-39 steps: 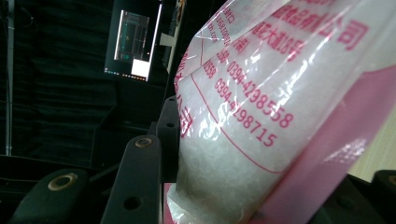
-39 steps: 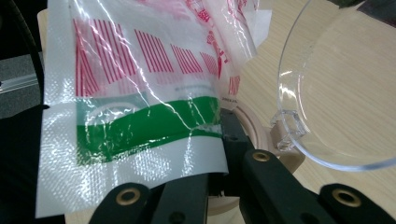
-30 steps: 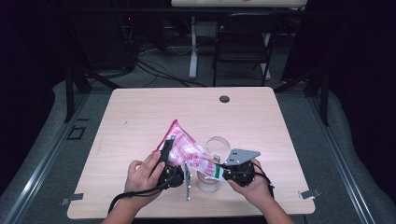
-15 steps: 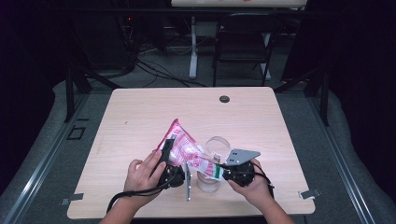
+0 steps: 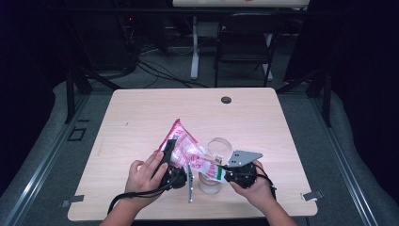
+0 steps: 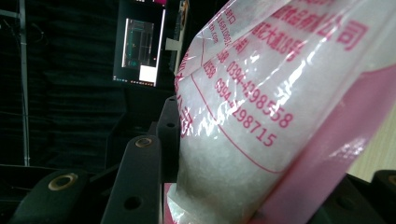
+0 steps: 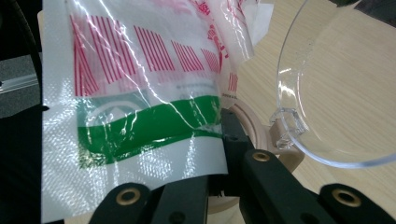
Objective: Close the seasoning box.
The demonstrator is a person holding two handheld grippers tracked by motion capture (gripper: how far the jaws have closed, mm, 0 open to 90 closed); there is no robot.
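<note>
A pink and white plastic bag (image 5: 186, 143) of white grains hangs tilted between both grippers above the table. My left gripper (image 5: 173, 151) clamps the bag's full body (image 6: 261, 93), with a jaw on each side. My right gripper (image 5: 221, 173) is shut on the bag's flat end with the green band (image 7: 140, 135). Just under that end stands a clear jar (image 5: 210, 183) with a wooden rim (image 7: 254, 126). Its round clear lid (image 7: 345, 93) is swung open beside it.
The light wooden table (image 5: 141, 117) has a small black hole (image 5: 226, 100) near its far edge. A dark chair (image 5: 244, 47) and cables stand on the floor beyond. The person's hands (image 5: 143, 176) come in at the near edge.
</note>
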